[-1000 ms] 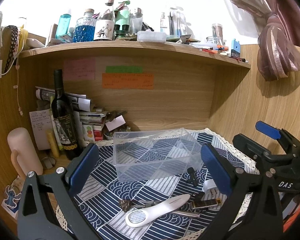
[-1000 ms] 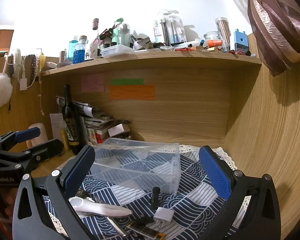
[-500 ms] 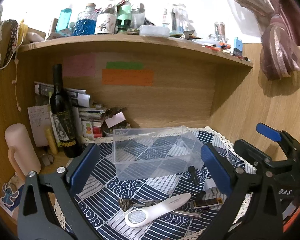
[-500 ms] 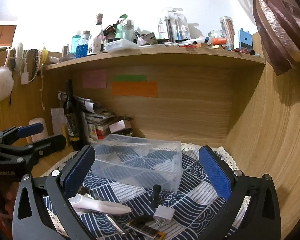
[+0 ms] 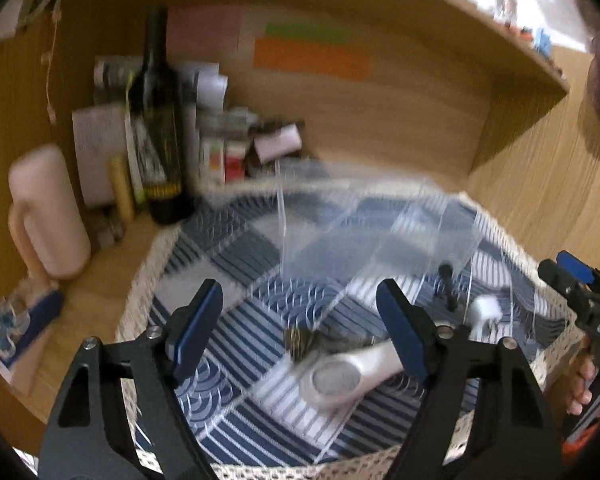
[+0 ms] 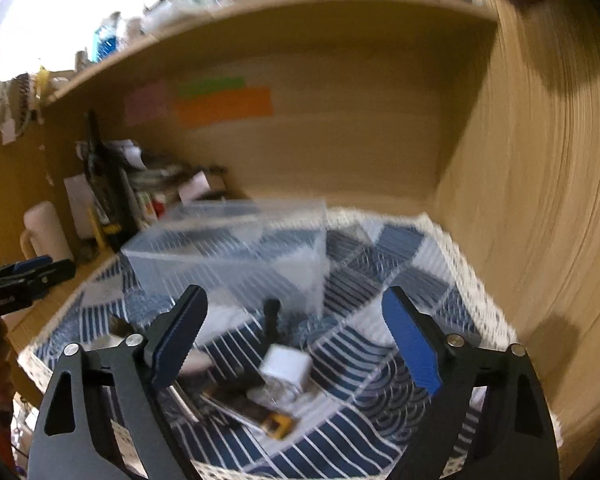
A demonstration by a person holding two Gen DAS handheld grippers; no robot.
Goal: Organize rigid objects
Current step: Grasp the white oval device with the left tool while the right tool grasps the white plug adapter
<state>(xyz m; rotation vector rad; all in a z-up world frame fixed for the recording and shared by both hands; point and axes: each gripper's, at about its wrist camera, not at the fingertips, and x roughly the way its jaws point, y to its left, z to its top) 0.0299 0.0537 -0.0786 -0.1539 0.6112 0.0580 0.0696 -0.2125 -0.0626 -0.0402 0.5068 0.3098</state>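
Note:
A clear plastic divided box (image 5: 364,224) (image 6: 236,248) stands on the blue patterned cloth (image 5: 228,248). In front of it lie a white handled mirror (image 5: 340,376), a white plug adapter (image 6: 286,366) (image 5: 485,309), a small black stick (image 6: 271,314) (image 5: 446,282), a dark lighter with an orange end (image 6: 260,412) and some metal pieces. My left gripper (image 5: 300,328) is open above the mirror and a brown bristly thing (image 5: 298,340). My right gripper (image 6: 296,332) is open above the plug adapter. Both views are blurred.
A dark wine bottle (image 5: 160,128), papers and small boxes (image 5: 216,152) stand at the back left, with a pink jug (image 5: 44,216) beside them. Wooden walls (image 6: 520,200) close the back and right. A shelf overhead carries bottles (image 6: 112,36).
Both grippers have tipped down and moved closer to the items on the cloth. The jaws stay open. Nothing has been picked up.

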